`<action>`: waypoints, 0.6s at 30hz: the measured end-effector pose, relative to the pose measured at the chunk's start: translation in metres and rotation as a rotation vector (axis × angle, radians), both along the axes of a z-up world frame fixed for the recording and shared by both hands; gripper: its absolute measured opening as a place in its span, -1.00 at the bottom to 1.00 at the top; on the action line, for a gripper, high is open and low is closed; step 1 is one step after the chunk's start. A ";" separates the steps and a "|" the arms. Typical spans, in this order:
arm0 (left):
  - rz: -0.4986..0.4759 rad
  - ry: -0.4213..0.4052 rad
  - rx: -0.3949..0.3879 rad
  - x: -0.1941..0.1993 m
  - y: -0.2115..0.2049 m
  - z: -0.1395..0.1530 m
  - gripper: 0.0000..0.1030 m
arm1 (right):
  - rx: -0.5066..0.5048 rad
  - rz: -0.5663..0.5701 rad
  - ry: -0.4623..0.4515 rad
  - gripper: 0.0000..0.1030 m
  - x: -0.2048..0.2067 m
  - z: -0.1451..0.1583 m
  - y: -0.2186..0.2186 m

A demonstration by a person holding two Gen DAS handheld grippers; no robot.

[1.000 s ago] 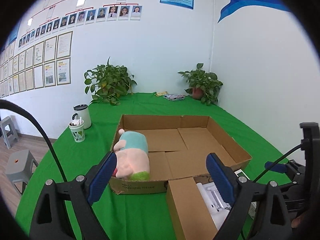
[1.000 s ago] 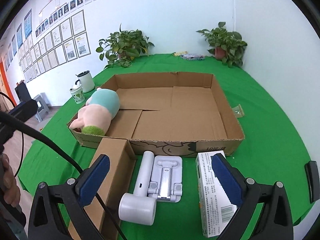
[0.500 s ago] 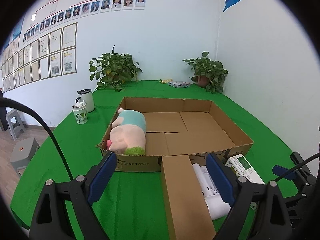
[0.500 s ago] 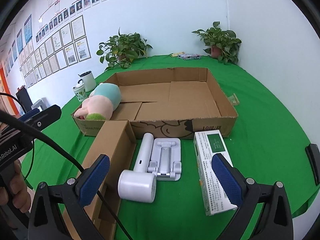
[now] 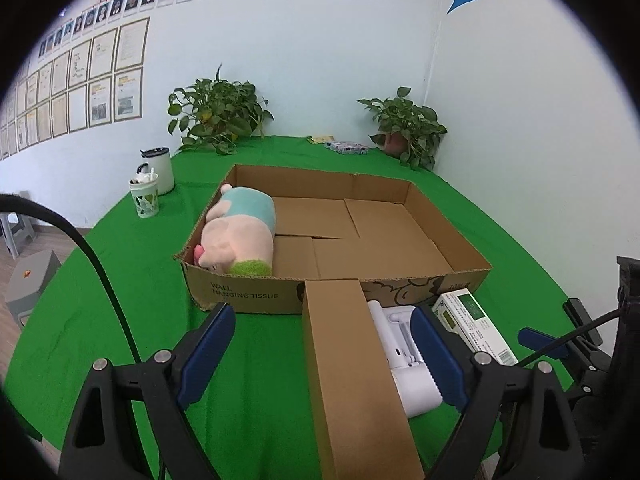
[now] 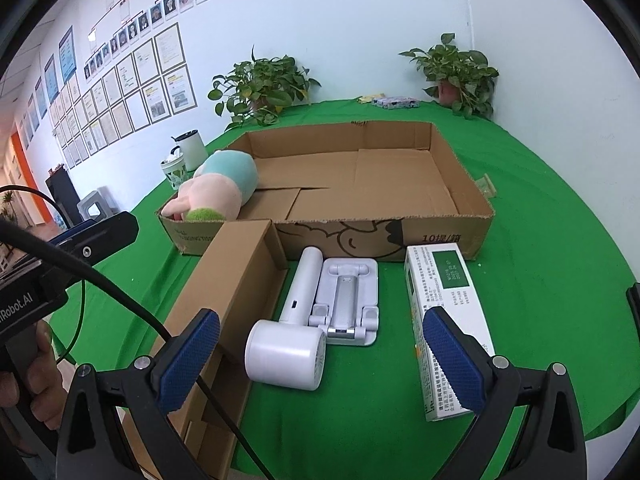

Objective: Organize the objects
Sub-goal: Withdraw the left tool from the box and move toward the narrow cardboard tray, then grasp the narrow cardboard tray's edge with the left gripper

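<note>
- Both cameras now look more steeply down than a second ago: the near row of items fills more of each view, so a first pick looks close.
- Left gripper hangs with jaws wide apart and empty, over the long carton.
- Right gripper is likewise spread and empty above the white fan, with the stand and the medicine box beside it.
- All four lie on the green table, just outside the tray's near wall, not yet packed.
- The cardboard tray holds only the plush pig, lying at its left end; the rest of the floor is bare.
</note>
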State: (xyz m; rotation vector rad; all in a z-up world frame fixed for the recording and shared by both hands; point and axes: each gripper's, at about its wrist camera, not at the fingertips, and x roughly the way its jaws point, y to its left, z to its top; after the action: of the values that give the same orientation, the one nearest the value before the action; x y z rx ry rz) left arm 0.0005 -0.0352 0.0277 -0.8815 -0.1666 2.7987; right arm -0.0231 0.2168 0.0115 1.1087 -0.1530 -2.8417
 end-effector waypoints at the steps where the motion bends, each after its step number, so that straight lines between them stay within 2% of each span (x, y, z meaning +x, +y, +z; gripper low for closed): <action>1: -0.015 -0.013 0.021 -0.001 0.000 -0.002 0.74 | -0.004 0.003 -0.005 0.98 0.000 -0.001 0.000; 6: -0.066 -0.074 0.086 -0.002 -0.007 -0.013 0.74 | -0.053 0.062 -0.015 0.98 0.004 -0.003 -0.001; 11: -0.139 -0.169 0.147 0.000 -0.016 -0.030 0.74 | -0.145 0.218 -0.032 0.98 0.014 -0.008 -0.015; 14: -0.162 -0.188 0.140 0.002 -0.012 -0.035 0.71 | -0.230 0.303 -0.063 0.81 0.020 -0.015 -0.024; 18: -0.175 -0.237 0.095 -0.005 -0.002 -0.043 0.70 | -0.300 0.294 -0.115 0.77 0.020 -0.029 -0.020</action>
State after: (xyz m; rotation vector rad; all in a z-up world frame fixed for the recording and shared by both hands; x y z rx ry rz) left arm -0.0042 -0.0371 -0.0150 -1.1430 -0.2435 2.4997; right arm -0.0029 0.1964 -0.0170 1.1227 -0.3762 -2.4035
